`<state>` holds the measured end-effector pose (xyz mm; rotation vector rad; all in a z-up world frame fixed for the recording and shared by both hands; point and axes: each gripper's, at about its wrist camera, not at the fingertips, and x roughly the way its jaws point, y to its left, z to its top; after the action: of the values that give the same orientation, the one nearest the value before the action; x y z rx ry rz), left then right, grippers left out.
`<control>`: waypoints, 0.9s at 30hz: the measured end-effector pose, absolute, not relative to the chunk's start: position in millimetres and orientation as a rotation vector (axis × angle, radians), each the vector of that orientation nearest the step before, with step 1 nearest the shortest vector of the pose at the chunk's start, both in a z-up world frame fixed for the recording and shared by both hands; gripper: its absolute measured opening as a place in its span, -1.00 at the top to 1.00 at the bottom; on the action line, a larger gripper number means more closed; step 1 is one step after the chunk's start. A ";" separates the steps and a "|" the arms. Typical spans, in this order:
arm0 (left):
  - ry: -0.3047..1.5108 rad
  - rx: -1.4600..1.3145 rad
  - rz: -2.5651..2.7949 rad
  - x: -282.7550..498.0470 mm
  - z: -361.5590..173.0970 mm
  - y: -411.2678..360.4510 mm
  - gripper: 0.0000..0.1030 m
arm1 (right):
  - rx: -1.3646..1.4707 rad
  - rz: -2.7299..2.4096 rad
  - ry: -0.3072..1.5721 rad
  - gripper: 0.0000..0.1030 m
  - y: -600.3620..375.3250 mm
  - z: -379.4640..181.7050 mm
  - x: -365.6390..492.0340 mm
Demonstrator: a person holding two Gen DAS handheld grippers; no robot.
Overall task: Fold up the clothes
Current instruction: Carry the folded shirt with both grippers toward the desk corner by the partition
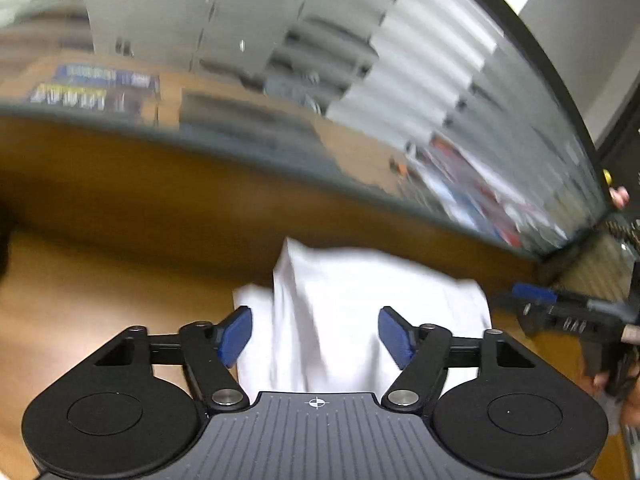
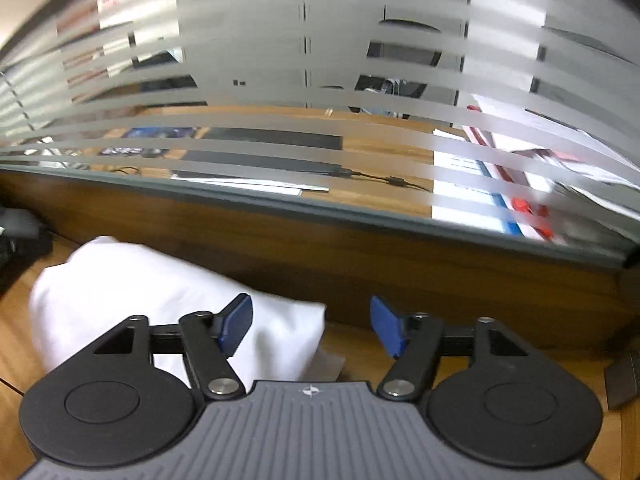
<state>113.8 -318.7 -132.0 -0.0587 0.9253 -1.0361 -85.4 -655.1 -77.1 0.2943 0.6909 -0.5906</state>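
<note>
A white cloth [image 1: 352, 312] lies bunched up on the brown wooden desk [image 1: 100, 288], close to the low wooden wall with the striped glass screen [image 2: 320, 80] at the far side. The left gripper [image 1: 316, 336] hangs over the cloth with its blue pads spread wide, and nothing is pinched between them. The right gripper [image 2: 312, 328] is also spread wide and holds nothing; the cloth's right end [image 2: 288, 332] sits under its left pad [image 2: 236, 328].

Smooth white cloth garment [image 1: 360, 312]; wood-grain desk [image 1: 100, 280]
</note>
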 end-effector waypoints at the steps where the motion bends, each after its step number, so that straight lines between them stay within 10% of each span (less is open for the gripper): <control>1: 0.941 -0.048 -1.039 108.4 -139.5 -317.1 -0.44 | 0.308 -0.594 0.687 -0.52 -646.2 -75.4 -91.5; 18: 1.154 -0.234 -0.741 88.0 -192.4 -290.3 0.11 | 0.458 -0.670 0.708 -0.70 -581.6 -71.4 -159.2; 27: 0.829 -0.003 -0.885 40.5 -117.4 -306.6 0.19 | 0.467 -0.699 0.701 -0.67 -595.8 -80.3 -123.0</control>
<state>40.5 -306.6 -117.4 -0.0028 0.8293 -0.8852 -123.0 -595.8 -80.3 0.4673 0.7010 -0.6992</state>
